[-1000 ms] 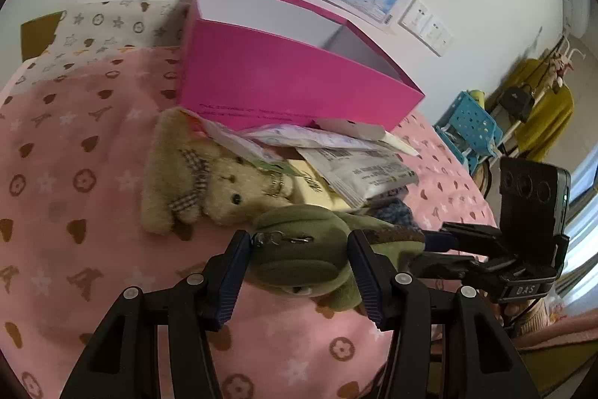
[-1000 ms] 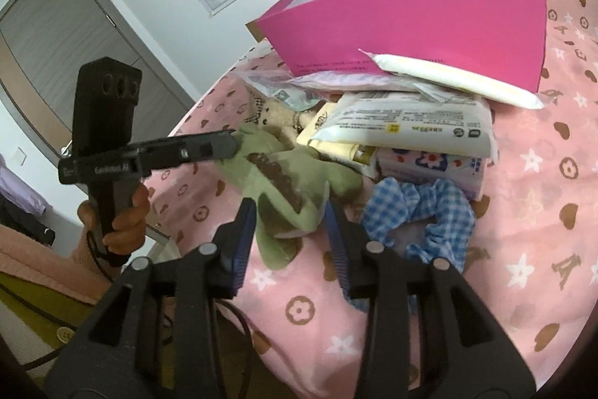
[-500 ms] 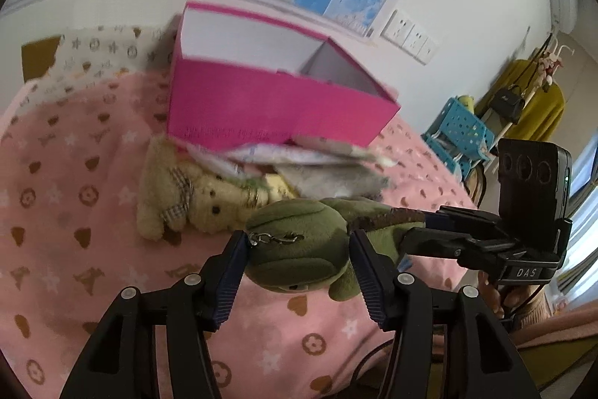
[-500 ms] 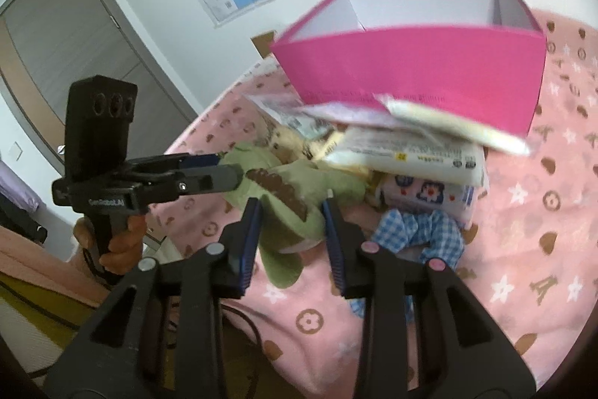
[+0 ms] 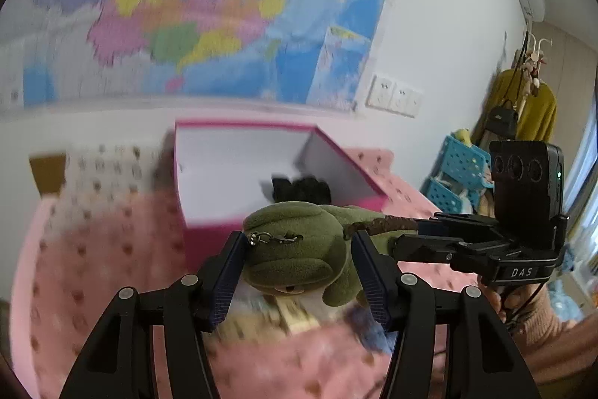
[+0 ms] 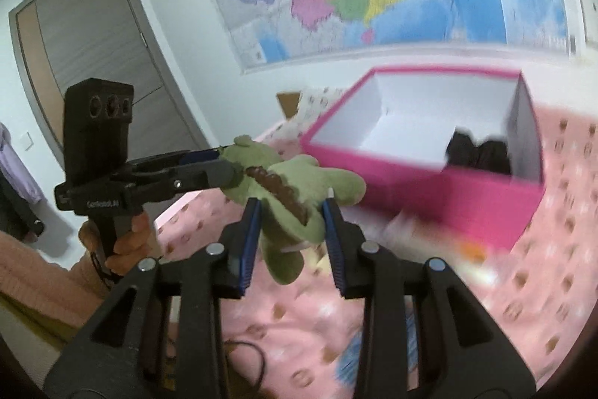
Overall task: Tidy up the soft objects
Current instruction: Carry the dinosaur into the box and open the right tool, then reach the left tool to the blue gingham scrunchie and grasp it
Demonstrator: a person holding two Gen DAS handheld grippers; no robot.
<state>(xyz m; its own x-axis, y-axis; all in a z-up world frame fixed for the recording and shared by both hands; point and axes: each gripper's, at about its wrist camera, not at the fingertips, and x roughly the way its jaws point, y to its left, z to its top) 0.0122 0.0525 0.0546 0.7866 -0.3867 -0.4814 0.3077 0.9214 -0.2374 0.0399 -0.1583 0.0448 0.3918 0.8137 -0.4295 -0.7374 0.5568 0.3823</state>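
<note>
Green plush dinosaur toy (image 5: pixel 299 257) with a brown ridge down its back hangs in the air between two claws. Left gripper (image 5: pixel 297 272) holds its round head, and its jaws are opening a little while the pads still press on the head. Right gripper (image 6: pixel 291 230) is closed on the toy's body and leg.

A second ago the toy lay on the pink blanket with brown hearts and stars (image 5: pixel 93 268), next to a tan teddy bear and some packets. Now it is up off the blanket and level with the rim of the bright pink cardboard box with white inside walls (image 6: pixel 411 182). Both claws have gone up together, so the cameras now look down into the box, where before they saw only its outside wall. A black fuzzy thing (image 6: pixel 478 152) sits in one corner of it. The big colourful wall map (image 5: pixel 224 6) fills more of the view too.

It looks like the toy is lifted and ready to go over the rim and into the box.
</note>
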